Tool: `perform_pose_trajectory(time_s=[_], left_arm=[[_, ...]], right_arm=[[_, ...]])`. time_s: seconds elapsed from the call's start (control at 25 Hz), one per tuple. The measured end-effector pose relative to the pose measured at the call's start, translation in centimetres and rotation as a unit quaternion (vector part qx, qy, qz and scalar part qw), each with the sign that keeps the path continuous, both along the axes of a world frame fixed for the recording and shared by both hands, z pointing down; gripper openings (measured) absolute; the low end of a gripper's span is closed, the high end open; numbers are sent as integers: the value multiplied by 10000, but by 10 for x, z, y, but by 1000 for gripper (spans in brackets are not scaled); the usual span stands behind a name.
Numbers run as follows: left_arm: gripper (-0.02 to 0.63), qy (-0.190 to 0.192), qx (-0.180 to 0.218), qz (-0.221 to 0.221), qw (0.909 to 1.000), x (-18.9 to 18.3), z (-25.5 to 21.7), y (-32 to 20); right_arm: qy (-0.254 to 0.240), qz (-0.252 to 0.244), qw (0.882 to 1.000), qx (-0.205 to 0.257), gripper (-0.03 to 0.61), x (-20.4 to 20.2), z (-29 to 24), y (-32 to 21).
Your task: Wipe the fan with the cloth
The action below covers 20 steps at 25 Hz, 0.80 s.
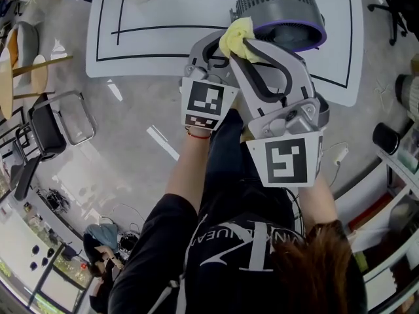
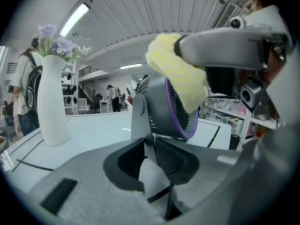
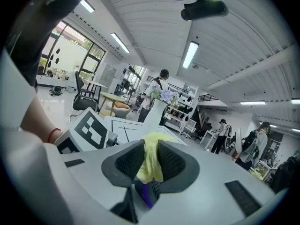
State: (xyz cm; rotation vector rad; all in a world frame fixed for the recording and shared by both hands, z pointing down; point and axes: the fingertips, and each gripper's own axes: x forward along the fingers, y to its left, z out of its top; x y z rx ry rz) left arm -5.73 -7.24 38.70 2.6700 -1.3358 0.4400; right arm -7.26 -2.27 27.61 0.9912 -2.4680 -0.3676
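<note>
The fan (image 1: 281, 8), grey with a purple ring round its grille, stood on the white table (image 1: 150, 44) towards its far right, inside black lines taped or drawn on the top. The left tool (image 2: 147, 156) was pinching the fan's grey upright, one ribbed pad on each side of it. The right tool (image 3: 151, 161) reached in from the right and had its pads pressed onto a yellow cloth (image 1: 236, 34), which bunched out beyond the tips. The cloth lay against the upper near edge of the fan, over the top of the front grille.

Each tool carried a cube with black-and-white square markers, the left cube (image 1: 206, 100) nearer the table, the right cube (image 1: 288, 161) closer to the person. These were patterns, not words. The person's black shirt (image 1: 222, 254) bore large white lettering, seen upside down from above and partly folded; I could not read a whole word of it.

On the table's far left stood a tall white vase (image 2: 51, 102) with pale purple flowers.
</note>
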Motion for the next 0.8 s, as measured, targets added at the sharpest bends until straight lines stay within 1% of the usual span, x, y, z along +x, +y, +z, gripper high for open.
perform_pose_trajectory(time_s=[0.12, 0.2, 0.32, 0.36, 0.4, 0.48, 0.64, 0.72, 0.8], left_arm=[[106, -86, 308, 55, 9995, -4, -11, 3], [121, -168, 415, 11, 9990, -13, -16, 8], [12, -193, 324, -393, 9985, -40, -21, 9], [11, -144, 266, -524, 9982, -49, -22, 9], [11, -99, 225, -609, 9978, -56, -23, 8], [11, -84, 195, -689, 9974, -67, -26, 5], [11, -65, 206, -713, 9972, -78, -37, 0], [11, -79, 205, -692, 9974, -80, -43, -2], [11, -55, 226, -663, 9975, -80, -48, -4]], right_arm=[[149, 43, 9999, -77, 92, -7, -3, -5], [250, 135, 9996, -82, 92, -11, -5, -9], [442, 280, 9986, -124, 94, -17, -6, -16], [525, 309, 9980, -146, 94, -19, -5, -18], [650, 331, 9972, -152, 94, -21, -4, -20], [1063, 392, 9935, -107, 94, -22, 0, -24], [2045, 569, 9772, 40, 94, -23, 10, -29], [2268, 614, 9720, 90, 94, -25, 10, -31], [2319, 652, 9705, 108, 94, -25, 8, -33]])
